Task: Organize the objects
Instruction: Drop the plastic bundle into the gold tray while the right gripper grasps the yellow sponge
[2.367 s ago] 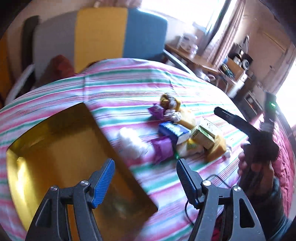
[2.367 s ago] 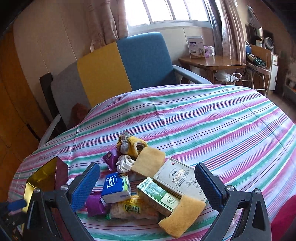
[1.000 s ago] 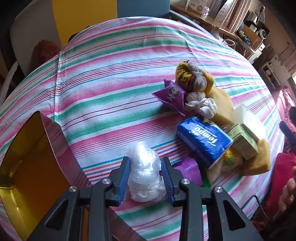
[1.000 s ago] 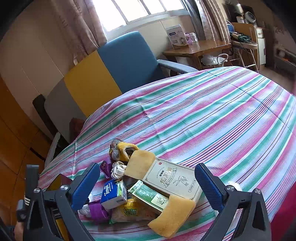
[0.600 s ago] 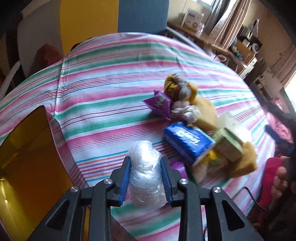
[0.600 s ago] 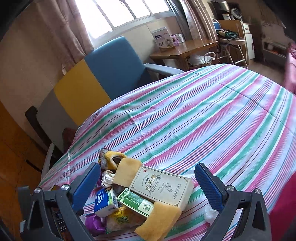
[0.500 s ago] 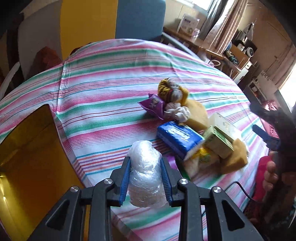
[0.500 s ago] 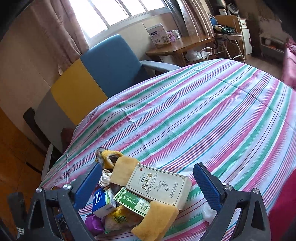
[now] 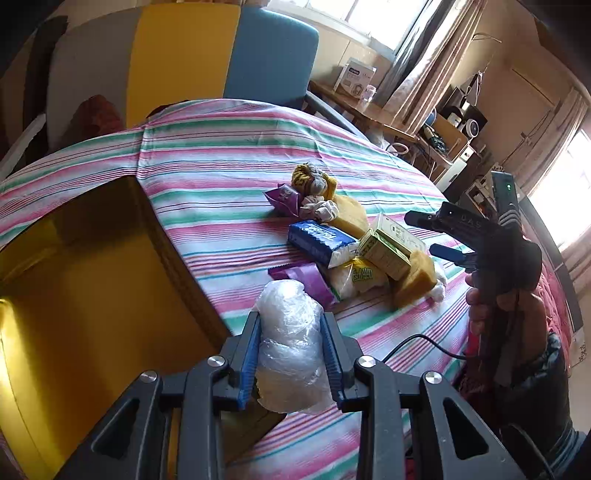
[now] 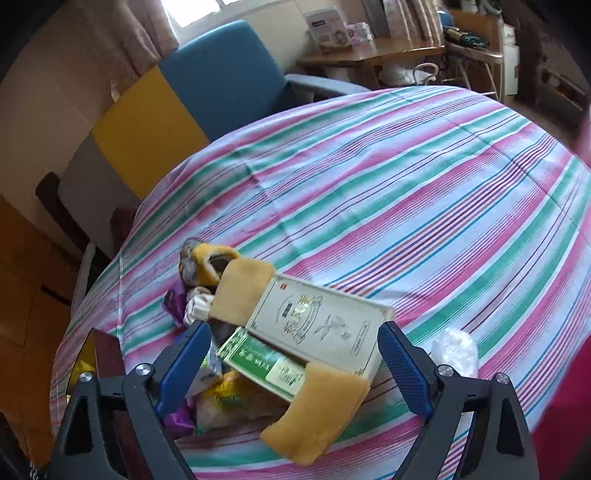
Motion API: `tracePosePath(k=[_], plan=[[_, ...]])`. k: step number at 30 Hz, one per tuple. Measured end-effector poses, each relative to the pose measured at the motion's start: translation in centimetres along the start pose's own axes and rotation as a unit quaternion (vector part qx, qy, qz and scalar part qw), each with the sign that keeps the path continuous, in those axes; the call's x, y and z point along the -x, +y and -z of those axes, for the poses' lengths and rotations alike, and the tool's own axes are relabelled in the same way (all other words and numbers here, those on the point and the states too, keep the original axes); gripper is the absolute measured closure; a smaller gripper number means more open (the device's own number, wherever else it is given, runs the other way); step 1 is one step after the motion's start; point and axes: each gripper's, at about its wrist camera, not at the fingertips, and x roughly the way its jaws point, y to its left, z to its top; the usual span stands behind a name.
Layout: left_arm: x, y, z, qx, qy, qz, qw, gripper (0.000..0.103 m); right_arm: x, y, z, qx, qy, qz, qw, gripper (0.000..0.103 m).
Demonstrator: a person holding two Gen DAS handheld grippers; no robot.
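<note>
Carrying a plastic bag (image 9: pixel 291 343) clamped in the left claw (image 9: pixel 290 354), beside the gold box (image 9: pixel 74 295), which looks empty. Right claw (image 10: pixel 295 363), jaws narrowing but gripping nothing, hovers over the pile (image 10: pixel 280 350) on the surface (image 10: pixel 406 184). Nearly everything remains unsorted.

Behind your table stands a chair (image 9: pixel 207 62) with grey, yellow and blue back panels. To its right you have a wooden desk (image 10: pixel 373 51) carrying a white box (image 10: pixel 325 26), with curtains (image 9: pixel 424 62) at the window.
</note>
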Motion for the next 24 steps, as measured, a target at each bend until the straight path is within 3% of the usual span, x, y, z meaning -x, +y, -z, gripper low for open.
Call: tracePosePath(k=[5, 14, 15, 16, 17, 19, 24], plan=[[1.9, 2.2, 1.5, 0.017, -0.013, 0.000, 0.9998, 0.071, 1.2, 1.8, 1.1, 0.064, 0.033, 0.033, 0.997, 0.005], [3.7, 6.6, 3.7, 0.069, -0.018, -0.016, 0.9973, 0.071, -0.1, 1.2, 3.3, 0.150, 0.095, 0.106, 0.978, 0.007], [3.9, 7.0, 4.0, 0.073, -0.018, -0.019, 0.9970, 0.071, -0.4, 1.0, 3.4, 0.148, 0.104, 0.105, 0.978, 0.018], [4.1, 7.5, 4.2, 0.078, -0.019, -0.022, 0.9965, 0.071, -0.6, 0.9, 3.4, 0.145, 0.108, 0.102, 0.978, 0.043], [4.4, 7.9, 4.4, 0.081, -0.020, -0.026, 0.9962, 0.071, -0.7, 0.9, 3.3, 0.145, 0.110, 0.102, 0.978, 0.049], [5.1, 8.8, 4.9, 0.091, -0.026, -0.034, 0.9950, 0.071, -0.7, 1.1, 3.4, 0.143, 0.106, 0.098, 0.979, 0.057], [7.4, 11.4, 6.0, 0.124, -0.048, -0.052, 0.9897, 0.071, -0.7, 0.9, 3.6, 0.126, 0.096, 0.084, 0.984, 0.058]])
